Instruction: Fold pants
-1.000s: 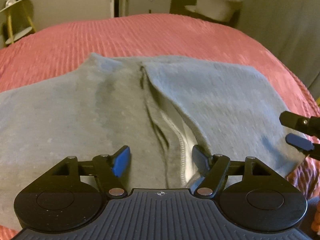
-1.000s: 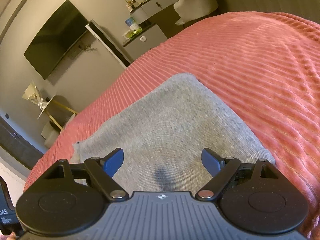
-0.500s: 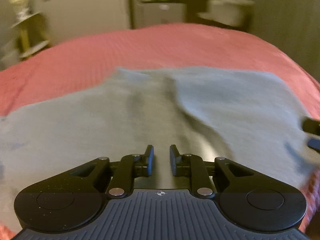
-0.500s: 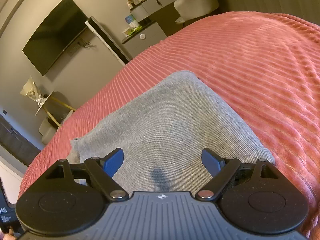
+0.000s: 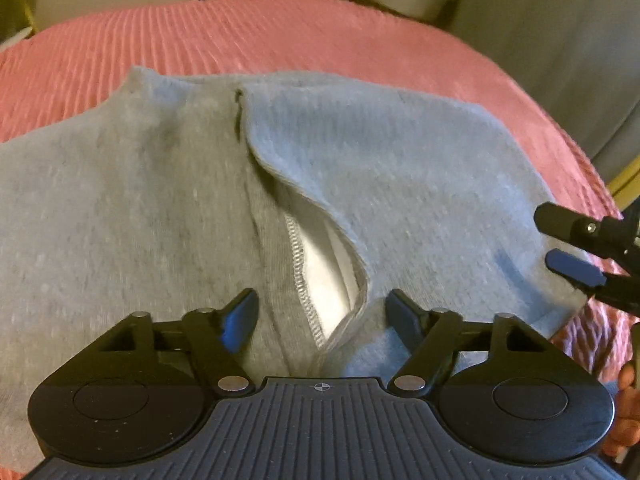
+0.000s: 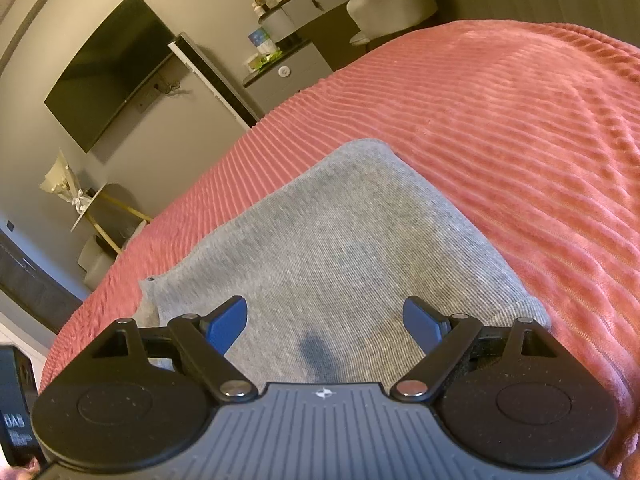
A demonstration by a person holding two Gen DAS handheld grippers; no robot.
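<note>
Left wrist view: the left tongs [image 5: 318, 314] stand open just above the grey pants [image 5: 400, 184], their jaws having just been opening, with a gaping pocket [image 5: 324, 272] and its white lining between the blue pads but not pinched. The pants lie spread on the pink bedspread [image 5: 280, 36], a fold edge running away from the pocket toward the far side of the garment. At the right edge of the pants the right tongs [image 5: 576, 248] hover over the fabric. In the right wrist view these right tongs [image 6: 324, 324] are also open, gripping nothing, with the pants flat beneath them and a neat corner pointing away across the bedspread.

As a judgement, the folding looks partly done: one portion of the pants seems laid over another, giving a wide, fairly flat shape. What seems left is to smooth the pocket shut and fold the pants again into a smaller bundle; neither pair of tongs has hold of cloth yet for that.
</note>
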